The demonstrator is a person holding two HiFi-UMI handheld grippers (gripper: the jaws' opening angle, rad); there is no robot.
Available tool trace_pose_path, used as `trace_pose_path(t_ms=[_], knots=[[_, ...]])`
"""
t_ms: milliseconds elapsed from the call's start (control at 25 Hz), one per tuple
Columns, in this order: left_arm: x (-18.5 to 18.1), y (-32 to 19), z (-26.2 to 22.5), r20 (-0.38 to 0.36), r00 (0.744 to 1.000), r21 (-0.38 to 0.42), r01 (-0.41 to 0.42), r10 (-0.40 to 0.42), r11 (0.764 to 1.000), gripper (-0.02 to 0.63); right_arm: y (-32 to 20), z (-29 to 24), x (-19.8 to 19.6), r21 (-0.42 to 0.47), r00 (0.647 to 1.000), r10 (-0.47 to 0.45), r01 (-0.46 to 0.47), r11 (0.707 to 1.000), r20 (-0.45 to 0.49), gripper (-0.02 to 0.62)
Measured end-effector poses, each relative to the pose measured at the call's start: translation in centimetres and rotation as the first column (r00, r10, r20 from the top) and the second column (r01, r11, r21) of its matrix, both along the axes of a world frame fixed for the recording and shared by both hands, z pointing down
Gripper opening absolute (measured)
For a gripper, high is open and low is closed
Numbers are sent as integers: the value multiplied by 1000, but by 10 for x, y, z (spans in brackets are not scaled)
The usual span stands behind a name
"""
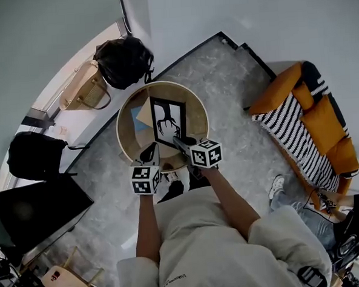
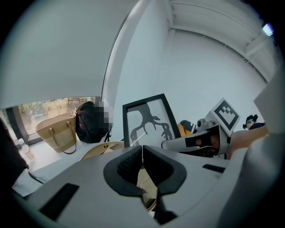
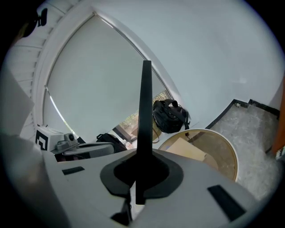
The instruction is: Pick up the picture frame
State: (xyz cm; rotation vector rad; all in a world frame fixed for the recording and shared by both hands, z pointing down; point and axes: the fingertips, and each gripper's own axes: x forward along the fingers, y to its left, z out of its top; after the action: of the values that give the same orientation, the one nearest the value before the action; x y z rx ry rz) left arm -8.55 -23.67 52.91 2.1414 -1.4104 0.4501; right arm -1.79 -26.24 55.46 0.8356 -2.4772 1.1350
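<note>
Your right gripper (image 1: 178, 141) pinched the picture frame (image 1: 168, 119) by its edge, so it hung upright above the round table (image 1: 125, 128). Your left gripper (image 1: 151, 154) was closed and empty.

Looking down, I saw the black picture frame (image 1: 168, 121) over the round wooden surface (image 1: 128, 134). My right gripper (image 1: 179, 141) met its lower edge, with my left gripper (image 1: 151, 152) just beside. A black backpack (image 1: 124, 61) and a tan handbag (image 1: 84, 88) sat beyond.
</note>
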Motion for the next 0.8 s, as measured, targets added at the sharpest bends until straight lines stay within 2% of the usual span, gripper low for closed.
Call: trace_pose_path(t_ms=[320,600,800], knots=[[-9,12,6,-11,1000,-9,-22,22,1000,20,16,-2,-4,-2,1000,2,-2,1000,8,40],[-26,5,-12,-33,999,31,-12,13,999,20,22,-6,-14,15,999,-21,22,1000,-33,40],[-33,10,-3,-44,999,13,-12,12,1000,20,27,-3,-22,32,997,-42,44,999,-66,40]])
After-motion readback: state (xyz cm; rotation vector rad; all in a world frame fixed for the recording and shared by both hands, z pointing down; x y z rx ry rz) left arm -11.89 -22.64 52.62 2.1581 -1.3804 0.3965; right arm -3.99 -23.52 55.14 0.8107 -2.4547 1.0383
